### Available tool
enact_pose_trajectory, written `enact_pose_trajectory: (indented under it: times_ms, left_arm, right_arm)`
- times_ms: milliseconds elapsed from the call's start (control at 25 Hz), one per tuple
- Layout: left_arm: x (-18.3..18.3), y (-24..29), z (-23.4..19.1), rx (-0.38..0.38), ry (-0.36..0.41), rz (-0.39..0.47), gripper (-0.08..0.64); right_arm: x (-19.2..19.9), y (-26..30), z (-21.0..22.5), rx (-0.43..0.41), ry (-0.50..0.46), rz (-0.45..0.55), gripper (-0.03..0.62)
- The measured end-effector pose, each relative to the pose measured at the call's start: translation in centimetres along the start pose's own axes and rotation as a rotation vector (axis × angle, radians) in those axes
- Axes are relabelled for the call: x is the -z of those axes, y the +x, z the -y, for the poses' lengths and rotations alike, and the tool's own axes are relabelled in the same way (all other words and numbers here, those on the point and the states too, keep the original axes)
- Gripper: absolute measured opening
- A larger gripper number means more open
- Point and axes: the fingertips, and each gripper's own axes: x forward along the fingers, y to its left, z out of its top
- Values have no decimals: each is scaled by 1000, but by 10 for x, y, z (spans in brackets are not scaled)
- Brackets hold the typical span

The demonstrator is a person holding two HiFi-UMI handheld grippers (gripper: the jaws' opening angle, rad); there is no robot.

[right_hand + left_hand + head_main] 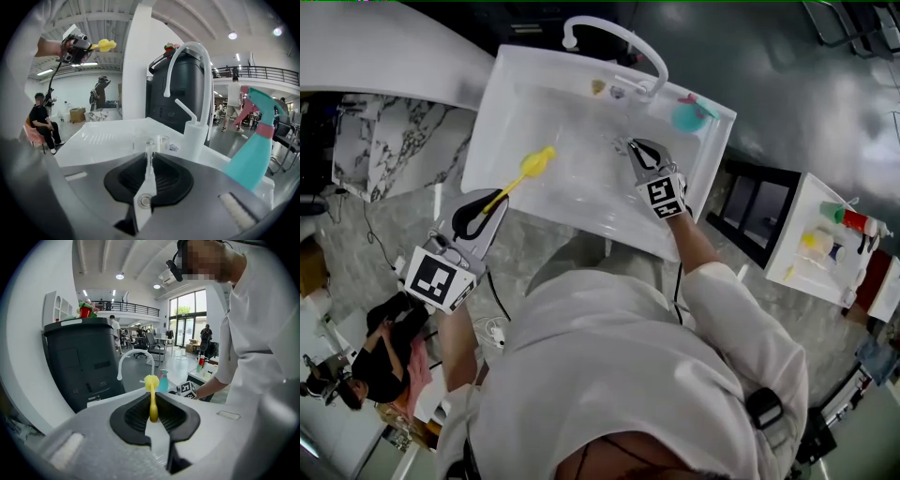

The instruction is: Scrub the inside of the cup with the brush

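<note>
My left gripper is shut on the handle of a yellow brush, which it holds over the left front part of the white sink. In the left gripper view the brush stands up between the jaws, head pointing away. My right gripper is inside the sink near the faucet, jaws pinched on the wall of a clear cup. In the head view the cup shows only faintly just beyond the fingertips. Brush and cup are well apart.
A white faucet arches over the sink's back edge, with a teal spray bottle at the back right corner and small items beside it. A dark bin stands behind the sink. A white shelf with bottles is at the right.
</note>
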Motion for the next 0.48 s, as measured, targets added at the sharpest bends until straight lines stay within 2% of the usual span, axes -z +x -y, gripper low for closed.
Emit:
enact_pose_trajectory:
  times_ms: [480]
  left_arm:
    - [26, 5, -13, -27, -63, -53, 40]
  right_arm:
    - [67, 61, -4, -58, 18, -104, 25]
